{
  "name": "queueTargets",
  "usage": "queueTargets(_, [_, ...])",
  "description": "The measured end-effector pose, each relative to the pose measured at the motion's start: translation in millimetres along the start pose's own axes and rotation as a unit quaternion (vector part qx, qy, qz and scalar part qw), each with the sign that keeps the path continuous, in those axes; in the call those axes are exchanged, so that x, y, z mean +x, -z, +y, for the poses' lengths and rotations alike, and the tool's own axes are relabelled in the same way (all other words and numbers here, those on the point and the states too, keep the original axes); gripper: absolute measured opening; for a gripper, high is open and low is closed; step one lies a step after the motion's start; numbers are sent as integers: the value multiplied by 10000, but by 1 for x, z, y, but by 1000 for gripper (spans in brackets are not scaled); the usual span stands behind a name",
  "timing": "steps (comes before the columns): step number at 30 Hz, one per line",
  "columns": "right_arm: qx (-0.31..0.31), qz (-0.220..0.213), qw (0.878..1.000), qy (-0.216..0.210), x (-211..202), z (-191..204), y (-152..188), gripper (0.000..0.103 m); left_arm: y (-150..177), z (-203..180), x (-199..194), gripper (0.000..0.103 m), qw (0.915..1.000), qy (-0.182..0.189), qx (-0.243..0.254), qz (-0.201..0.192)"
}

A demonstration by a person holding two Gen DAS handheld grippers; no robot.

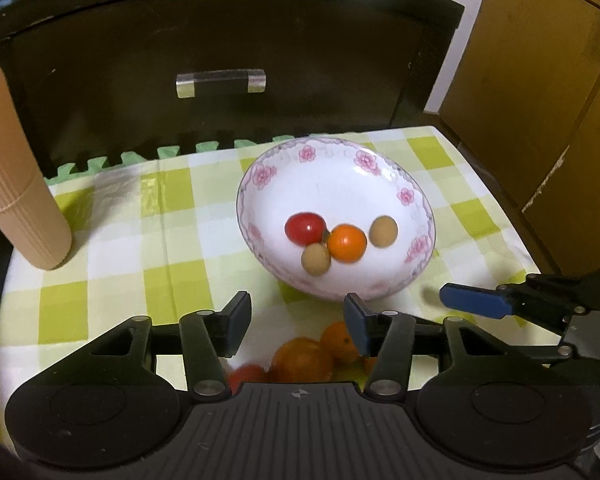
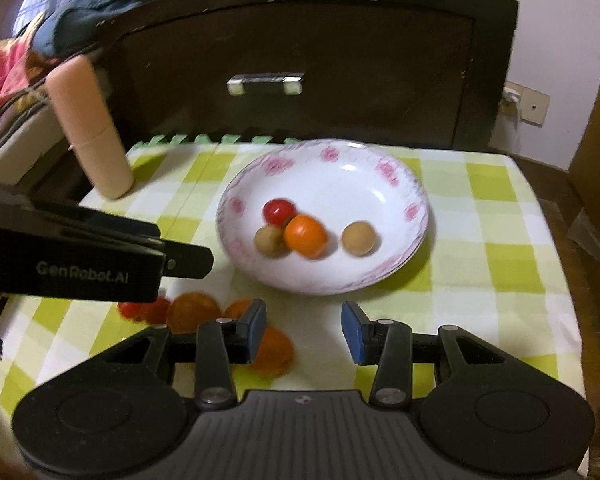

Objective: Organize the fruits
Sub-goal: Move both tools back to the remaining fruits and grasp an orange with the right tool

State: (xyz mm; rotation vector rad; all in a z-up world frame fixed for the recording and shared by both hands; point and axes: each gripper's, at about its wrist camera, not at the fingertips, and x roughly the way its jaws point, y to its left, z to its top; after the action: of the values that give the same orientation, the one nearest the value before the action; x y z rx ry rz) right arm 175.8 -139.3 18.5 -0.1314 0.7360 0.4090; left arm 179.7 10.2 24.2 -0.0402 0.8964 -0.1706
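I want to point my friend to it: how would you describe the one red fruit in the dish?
Find the white flowered dish on the checked cloth. Four small fruits lie inside; the red fruit is farthest back, touching the orange fruit, and the only glossy red one.

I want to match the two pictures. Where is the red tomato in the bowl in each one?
Left wrist view: red tomato lies left in the bowl, touching the orange fruit.
Right wrist view: red tomato lies left of centre, behind the orange fruit.
Shared landmark: the drawer handle behind the bowl.
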Motion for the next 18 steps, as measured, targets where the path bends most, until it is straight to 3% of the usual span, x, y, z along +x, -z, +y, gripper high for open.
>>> queueTargets(18, [-431,573,9972,-220,20,11,12,41,24,21,-14,65,9994,-60,-37,339])
